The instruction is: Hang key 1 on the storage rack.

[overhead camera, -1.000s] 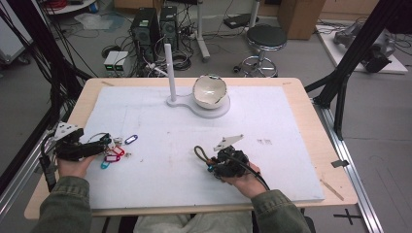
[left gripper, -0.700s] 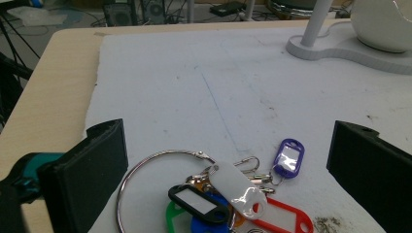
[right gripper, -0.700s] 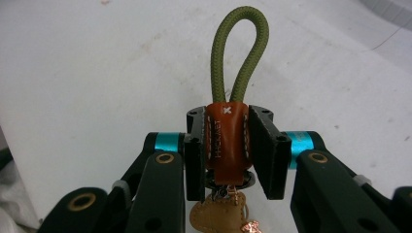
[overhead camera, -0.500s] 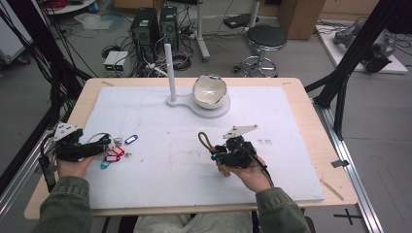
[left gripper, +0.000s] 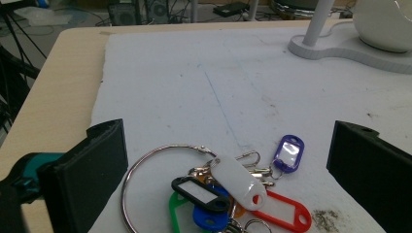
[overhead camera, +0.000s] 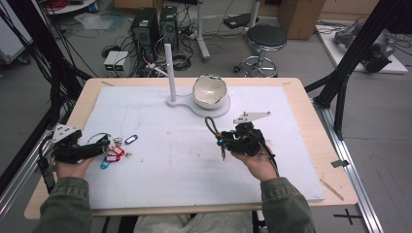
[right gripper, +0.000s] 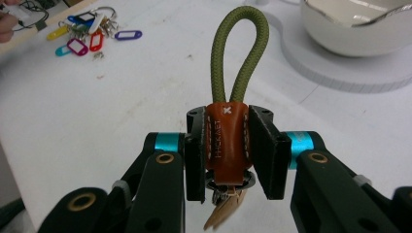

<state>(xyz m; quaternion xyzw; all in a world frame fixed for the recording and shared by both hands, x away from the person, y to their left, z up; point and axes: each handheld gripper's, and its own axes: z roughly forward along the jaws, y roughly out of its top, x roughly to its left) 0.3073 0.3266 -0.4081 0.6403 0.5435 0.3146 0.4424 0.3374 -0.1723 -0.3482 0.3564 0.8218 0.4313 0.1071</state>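
Left gripper (overhead camera: 104, 143), at 9 o'clock on the white mat (overhead camera: 160, 174): jaws apart, flanking a steel ring of coloured plastic key tags (left gripper: 228, 189).
Right gripper (right gripper: 227, 155), at 3 o'clock: jaws clamped on a brown leather key fob with olive cord loop (right gripper: 227, 141).

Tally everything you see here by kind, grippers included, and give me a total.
grippers: 2, left gripper and right gripper
key-tag bunch: 1
cord keychain: 1
bowl: 1
white stand: 1
Total: 6

Embossed "HICKMET"-like lettering, hardly legible, on the brown leather keychain sleeve (right gripper: 227, 141).
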